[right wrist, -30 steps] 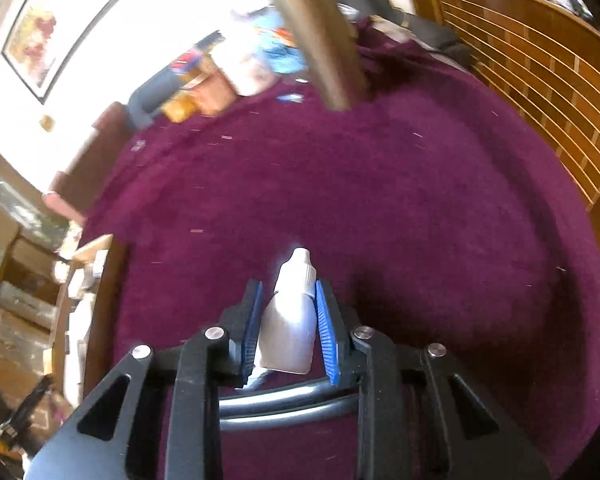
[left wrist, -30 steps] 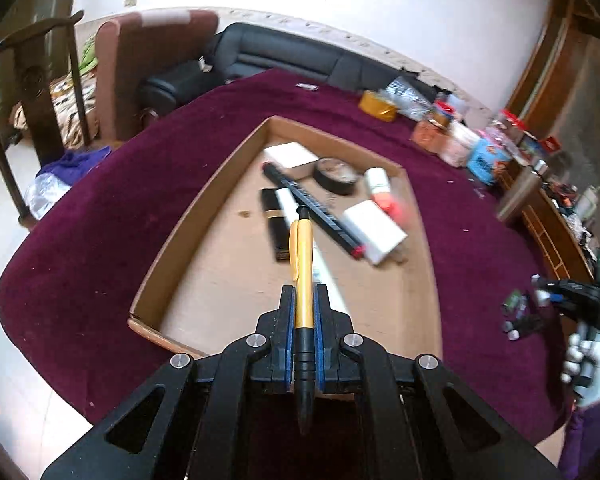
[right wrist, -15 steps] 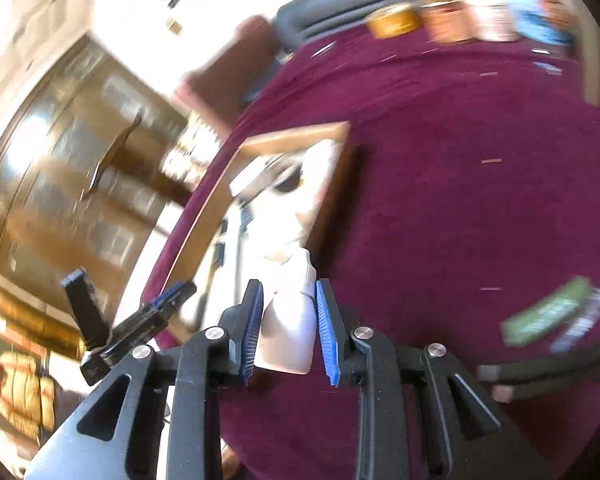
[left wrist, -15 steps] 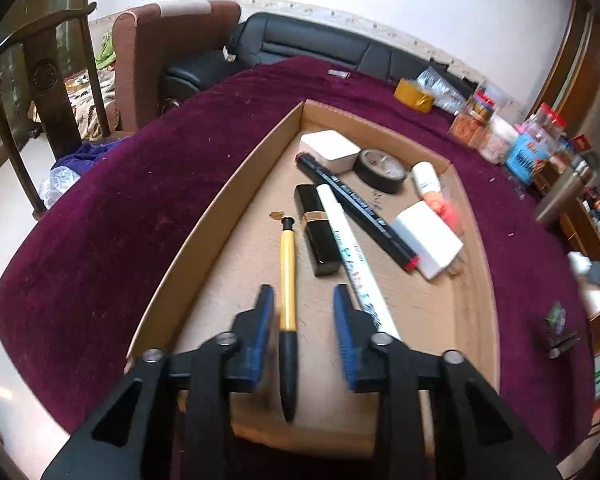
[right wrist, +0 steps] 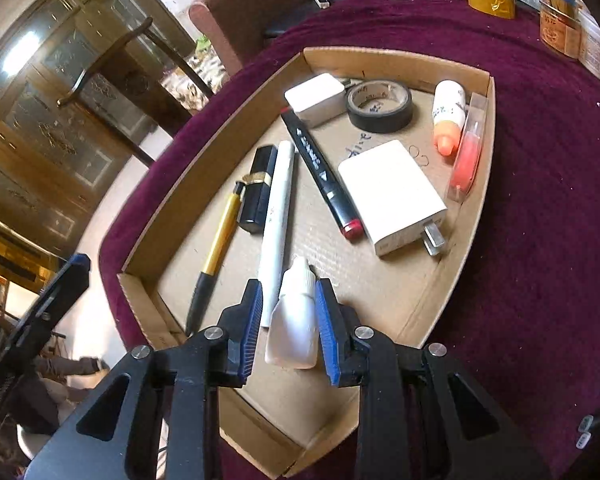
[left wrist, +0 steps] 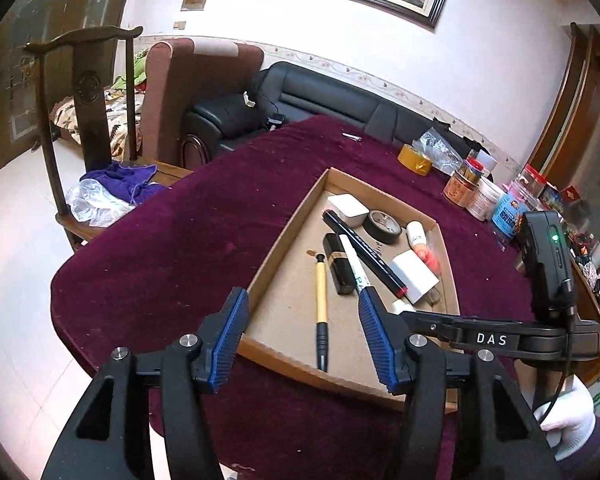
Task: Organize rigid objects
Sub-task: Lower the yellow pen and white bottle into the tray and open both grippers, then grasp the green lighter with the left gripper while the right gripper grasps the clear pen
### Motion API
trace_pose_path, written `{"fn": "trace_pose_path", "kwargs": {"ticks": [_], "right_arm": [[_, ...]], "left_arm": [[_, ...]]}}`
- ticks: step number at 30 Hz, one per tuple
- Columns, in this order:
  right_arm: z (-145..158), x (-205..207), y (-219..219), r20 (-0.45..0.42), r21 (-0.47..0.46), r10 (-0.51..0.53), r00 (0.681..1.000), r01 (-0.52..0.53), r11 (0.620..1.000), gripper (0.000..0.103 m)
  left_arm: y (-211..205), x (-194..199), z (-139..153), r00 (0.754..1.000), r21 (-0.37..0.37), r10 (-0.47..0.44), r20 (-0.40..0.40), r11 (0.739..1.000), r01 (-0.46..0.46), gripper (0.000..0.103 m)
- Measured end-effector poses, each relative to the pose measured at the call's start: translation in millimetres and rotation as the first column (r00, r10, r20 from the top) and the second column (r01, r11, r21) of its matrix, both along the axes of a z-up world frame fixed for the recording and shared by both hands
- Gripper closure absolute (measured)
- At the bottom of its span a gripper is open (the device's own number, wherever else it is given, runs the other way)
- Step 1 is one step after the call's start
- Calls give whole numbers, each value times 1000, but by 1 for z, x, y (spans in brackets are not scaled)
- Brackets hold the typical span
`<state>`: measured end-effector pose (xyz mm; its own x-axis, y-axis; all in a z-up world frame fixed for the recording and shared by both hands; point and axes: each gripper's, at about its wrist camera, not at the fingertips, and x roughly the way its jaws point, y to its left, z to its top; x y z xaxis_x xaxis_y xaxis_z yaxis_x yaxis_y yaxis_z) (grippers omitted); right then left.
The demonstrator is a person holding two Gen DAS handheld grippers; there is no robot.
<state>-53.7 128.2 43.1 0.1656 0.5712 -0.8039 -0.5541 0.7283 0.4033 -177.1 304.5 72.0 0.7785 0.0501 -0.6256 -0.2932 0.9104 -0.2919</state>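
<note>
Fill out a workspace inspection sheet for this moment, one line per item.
Surface: round table in maroon cloth.
Job's things: cardboard tray holds yellow pen, black marker, white pen, lipstick, tape roll, charger.
Clutter: jars and yellow tape at the far edge.
Grippers: left gripper opening, nothing between its fingers; right gripper shut on white dropper bottle above the tray.
Cables: nothing seen on the table.
Surroundings: black sofa, wooden chair.
</note>
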Motion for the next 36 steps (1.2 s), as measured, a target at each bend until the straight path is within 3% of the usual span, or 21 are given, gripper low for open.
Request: {"fn": "trace_pose_path", "kwargs": {"ticks": [4,8,9,12,13,18,21,25,27,31,36], "right_arm": [[21,-2,-29,55,42,-34,998,32,999,76],[46,-4,-94,160,82,-149,976,138,987,75],[51,-5,-115,186,89,-190,964,176,980,70],[59,-4,-200,234,121,-360,903,341,932,37],[57,-3,-224,235,127,-411,881,391,912,36],[28,3,-333,167,127,-615,770,602,788,36],[7,10,-375,153,145,-682,715,667,731,36],[-17,18,-392,88,208,-701,708,675,708,36],[-22,20,-397,30,234,-693,721,669,706,36],[-24,21,-391,0,260,-658,753,635,727,36],[-28,17,-399,-26,288,-641,767,620,730,36]], "left_arm": [[0,0,-5,1000,-12,4,-8,1000,-4,51],[-16,1,-3,999,-16,-45,-5,999,45,51],[-23,1,-1,998,-13,-68,1,998,68,51],[-54,4,6,988,5,-154,8,988,154,51],[-66,7,9,981,7,-194,6,981,194,51],[-147,31,14,909,3,-415,-35,910,416,45],[-206,55,7,840,17,-535,-90,843,538,45],[-271,88,-4,785,130,-598,-161,775,618,45],[-296,108,-14,754,137,-627,-198,744,654,45],[-330,138,-28,698,132,-679,-226,689,713,45],[-365,163,-49,635,163,-711,-301,618,769,45]]}}
